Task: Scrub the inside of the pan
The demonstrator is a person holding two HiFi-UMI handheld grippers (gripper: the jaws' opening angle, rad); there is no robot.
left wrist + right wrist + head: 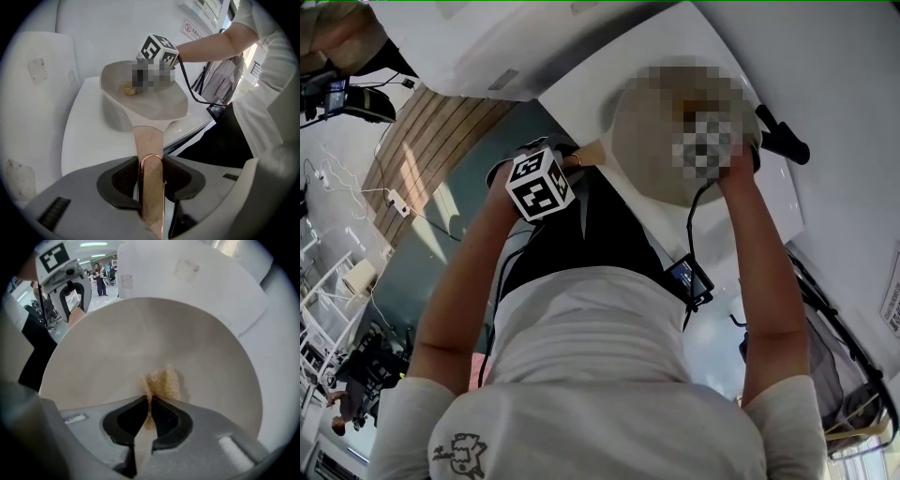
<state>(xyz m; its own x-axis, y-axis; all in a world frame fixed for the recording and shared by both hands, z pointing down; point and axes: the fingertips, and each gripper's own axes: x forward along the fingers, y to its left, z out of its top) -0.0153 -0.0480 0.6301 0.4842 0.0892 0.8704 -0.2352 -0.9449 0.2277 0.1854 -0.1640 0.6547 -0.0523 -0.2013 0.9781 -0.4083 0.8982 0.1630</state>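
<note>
A beige pan (pixel 154 105) sits on a white counter (pixel 91 136). Its wooden handle (pixel 149 140), which ends in a copper loop, is clamped between the jaws of my left gripper (pixel 151 161). In the right gripper view, my right gripper (pixel 150 401) is shut on a small tan scrub pad (pixel 163 384) that rests on the pan's inner floor (pixel 140 343). From the left gripper view, the right gripper's marker cube (pixel 159 49) hangs over the pan bowl, and a bit of the pad (pixel 128 89) shows below it. In the head view, the left cube (pixel 541 184) sits beside the pan (pixel 652 159).
A white panel (pixel 197 282) stands behind the pan. A black object (pixel 785 138) lies on the counter to the right of the pan. A small screen device (pixel 689 279) hangs on a cable at my waist. The counter edge (pixel 197 129) runs close below the pan.
</note>
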